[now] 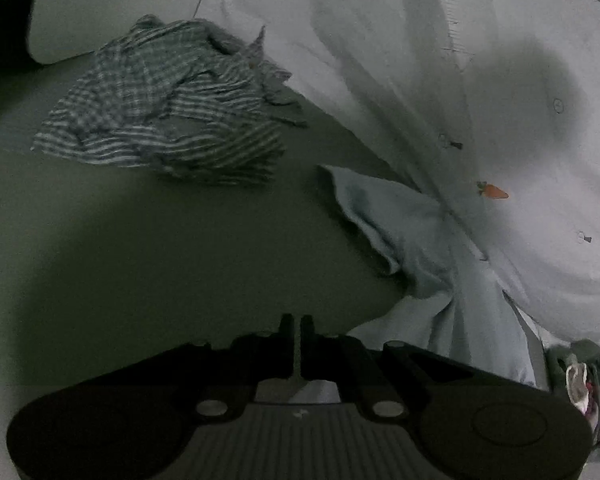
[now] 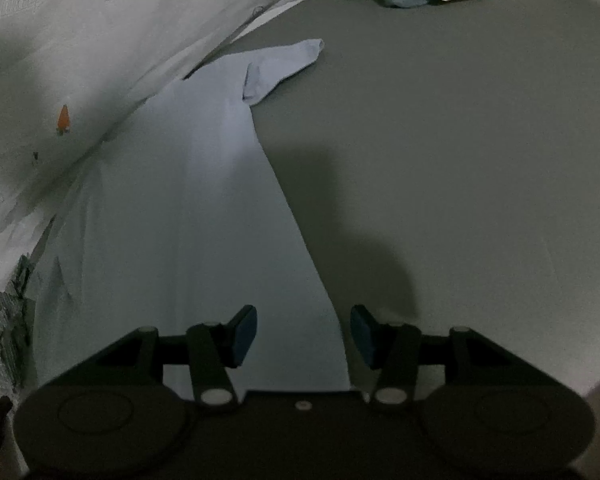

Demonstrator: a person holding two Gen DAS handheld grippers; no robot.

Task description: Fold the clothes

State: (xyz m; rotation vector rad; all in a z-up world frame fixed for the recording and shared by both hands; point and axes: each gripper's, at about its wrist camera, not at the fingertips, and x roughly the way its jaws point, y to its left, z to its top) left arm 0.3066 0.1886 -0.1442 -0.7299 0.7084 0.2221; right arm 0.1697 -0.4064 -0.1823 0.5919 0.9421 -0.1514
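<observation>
fabric is lying up and to the right of our left gripper [image 1: 297,322] in the left wrist view: the pale blue cotton sleeve [image 1: 400,236] is bunching just beside its nearly closed fingers, which are pinching nothing we can see, while a crumpled striped grey shirt [image 1: 168,100] is sitting well apart on the grey table [image 1: 140,260].

in the right wrist view we are holding the right gripper [image 2: 303,334] with fingers spread over the sleeve [image 2: 204,220], not pinching it; its long axis is running straight away from us, its right edge passing between the pads, so this hand is nearer.
</observation>
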